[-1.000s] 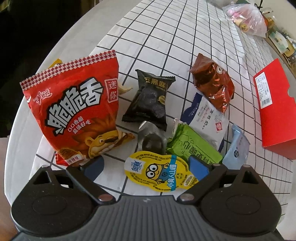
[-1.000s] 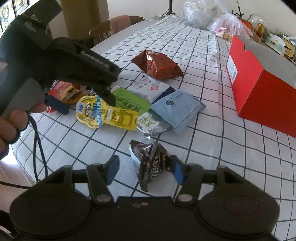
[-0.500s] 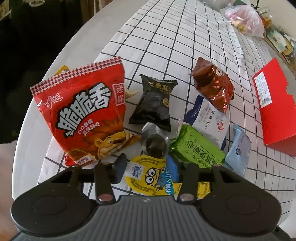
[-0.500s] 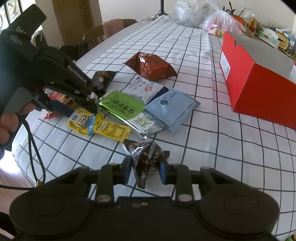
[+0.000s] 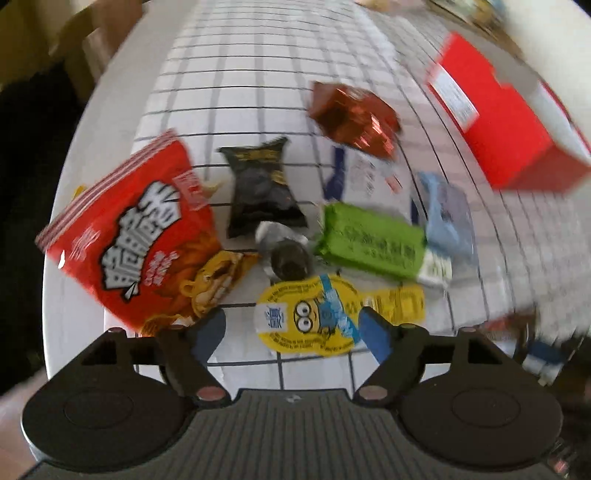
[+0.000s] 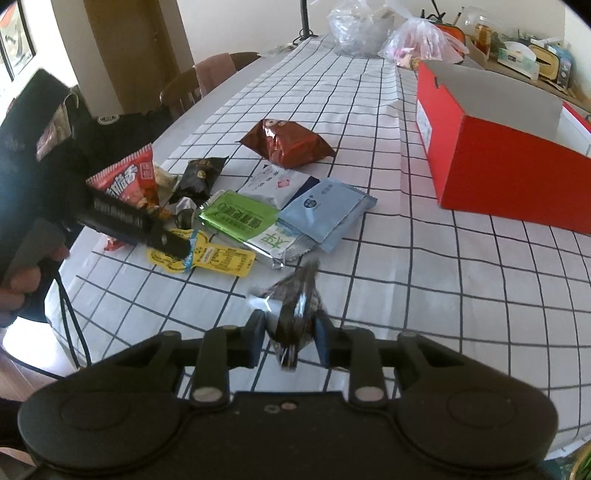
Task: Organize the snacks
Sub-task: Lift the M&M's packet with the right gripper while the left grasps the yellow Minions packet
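My right gripper [image 6: 290, 341] is shut on a dark brown candy packet [image 6: 295, 314] and holds it above the checked tablecloth. My left gripper [image 5: 291, 328] is open, its fingers on either side of the yellow minion pouch [image 5: 317, 317], which lies flat on the cloth. The left gripper also shows in the right wrist view [image 6: 162, 240] over that pouch [image 6: 218, 258]. Beyond lie a red chip bag [image 5: 136, 236], a black packet [image 5: 258, 188], a green packet [image 5: 373, 240], a light blue packet [image 5: 448, 218] and a brown foil bag [image 5: 354, 114].
An open red box [image 6: 498, 158] stands at the right of the table. Plastic bags [image 6: 388, 33] sit at the far end. Chairs [image 6: 199, 81] stand along the left edge. A small silver wrapper [image 5: 284, 247] lies between the black packet and the pouch.
The right gripper has lifted the candy packet off the cloth. The left gripper's fingers have opened wider around the minion pouch, and its view has swung and blurred.
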`<action>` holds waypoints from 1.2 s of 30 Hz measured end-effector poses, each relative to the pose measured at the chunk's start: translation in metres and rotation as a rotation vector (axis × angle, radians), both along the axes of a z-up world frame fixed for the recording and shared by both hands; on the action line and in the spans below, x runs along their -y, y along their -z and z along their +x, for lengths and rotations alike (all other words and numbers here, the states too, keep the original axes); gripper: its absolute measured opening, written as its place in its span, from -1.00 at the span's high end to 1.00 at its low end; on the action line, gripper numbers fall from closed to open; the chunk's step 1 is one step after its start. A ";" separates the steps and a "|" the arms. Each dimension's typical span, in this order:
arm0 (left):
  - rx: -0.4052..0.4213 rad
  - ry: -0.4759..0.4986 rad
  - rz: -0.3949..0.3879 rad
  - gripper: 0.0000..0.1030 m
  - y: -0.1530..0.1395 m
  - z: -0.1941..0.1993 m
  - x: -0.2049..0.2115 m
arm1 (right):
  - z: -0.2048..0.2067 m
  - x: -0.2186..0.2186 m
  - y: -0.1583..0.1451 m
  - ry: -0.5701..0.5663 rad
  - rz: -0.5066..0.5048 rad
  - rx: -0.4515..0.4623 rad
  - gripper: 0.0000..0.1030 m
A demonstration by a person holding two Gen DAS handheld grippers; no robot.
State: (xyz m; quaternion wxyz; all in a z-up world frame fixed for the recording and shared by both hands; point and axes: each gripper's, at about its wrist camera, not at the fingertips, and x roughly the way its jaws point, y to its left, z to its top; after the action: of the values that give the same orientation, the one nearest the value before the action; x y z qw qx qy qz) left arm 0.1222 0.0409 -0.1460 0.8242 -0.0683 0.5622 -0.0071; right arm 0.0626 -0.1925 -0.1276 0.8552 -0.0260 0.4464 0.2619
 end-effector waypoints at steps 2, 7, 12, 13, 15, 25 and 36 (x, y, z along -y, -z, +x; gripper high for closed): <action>-0.001 0.057 0.016 -0.54 0.002 0.000 0.004 | -0.003 0.003 -0.002 0.009 0.011 -0.001 0.59; 0.001 0.116 0.044 -0.67 0.010 0.003 0.014 | -0.005 0.005 -0.001 0.018 0.011 -0.004 0.59; 0.003 0.158 0.082 -0.81 0.016 0.004 0.025 | -0.003 0.000 0.007 0.012 -0.004 -0.002 0.47; 0.005 0.158 0.089 -0.83 0.017 0.005 0.026 | -0.003 -0.001 0.008 0.012 -0.010 0.000 0.39; 0.007 0.156 0.095 -0.88 0.019 0.007 0.027 | -0.002 -0.002 0.014 0.012 -0.028 -0.007 0.23; 0.023 0.133 0.115 -0.90 0.022 0.006 0.031 | 0.006 -0.011 0.031 -0.005 -0.083 0.017 -0.29; 0.054 0.089 0.112 -0.38 0.013 0.001 0.028 | 0.004 -0.011 0.026 -0.022 -0.088 0.036 0.06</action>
State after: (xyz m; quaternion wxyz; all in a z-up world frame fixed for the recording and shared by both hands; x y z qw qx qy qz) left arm 0.1234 0.0129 -0.1595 0.8403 0.0031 0.5419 -0.0143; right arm 0.0665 -0.1819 -0.1535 0.8582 -0.0732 0.4417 0.2511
